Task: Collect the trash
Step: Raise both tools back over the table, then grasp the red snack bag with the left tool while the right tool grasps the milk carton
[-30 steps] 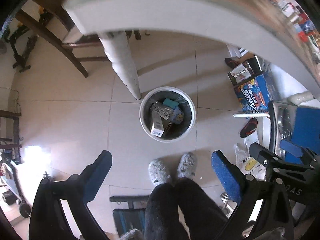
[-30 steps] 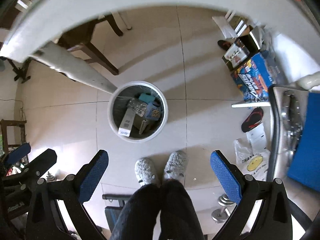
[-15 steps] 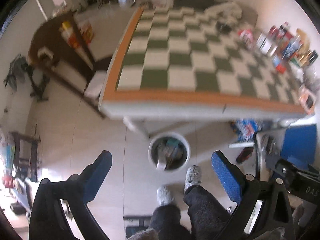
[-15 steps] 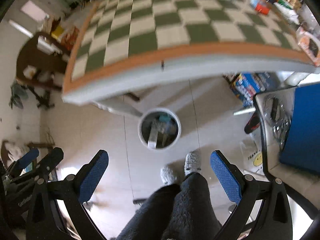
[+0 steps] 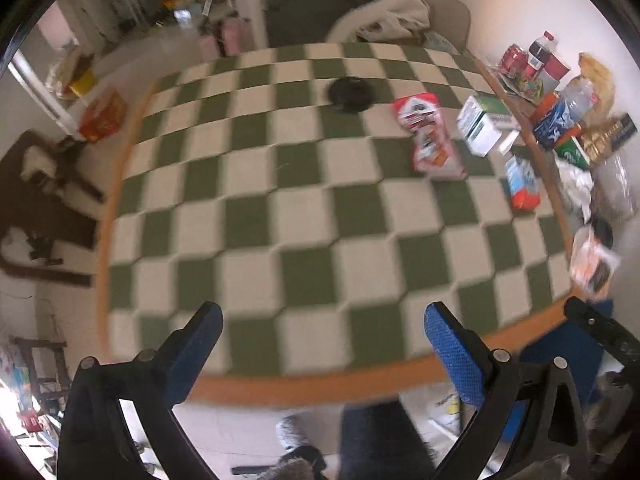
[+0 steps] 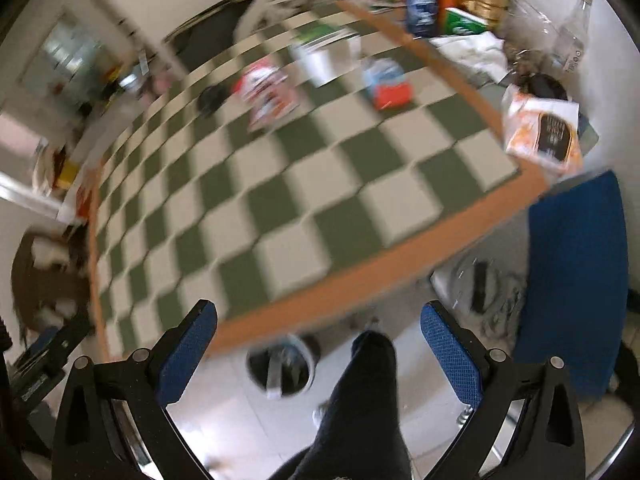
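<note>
— Both claws hang spread wide and pinch nothing. Your left claw sits over the near orange edge of the checkered counter; your right claw hangs just off that same edge, above the floor, with your dark trouser leg between its fingers.

— Where is the bin from here?

— In the right wrist view the white trash bin stands on the tiles near 6 o'clock, just under the counter's lip, with some rubbish already in it. It does not show in the left view.

— And the trash?

— All of it lies far across the counter, up toward 1 and 2 o'clock from your left claw. Nearest of the loose pieces is the blue and red carton, then the red and white wrapper, whose long axis runs roughly away from you, tilted a little toward 11 o'clock. Just beyond at 2 o'clock is the white and green box, and farther still a dark round lid-like thing near 12.

— Which claw should go?

— I judge your right one is nearer that side. Everything is blurred, so settle first. Both claws point down and forward at the counter.
</note>
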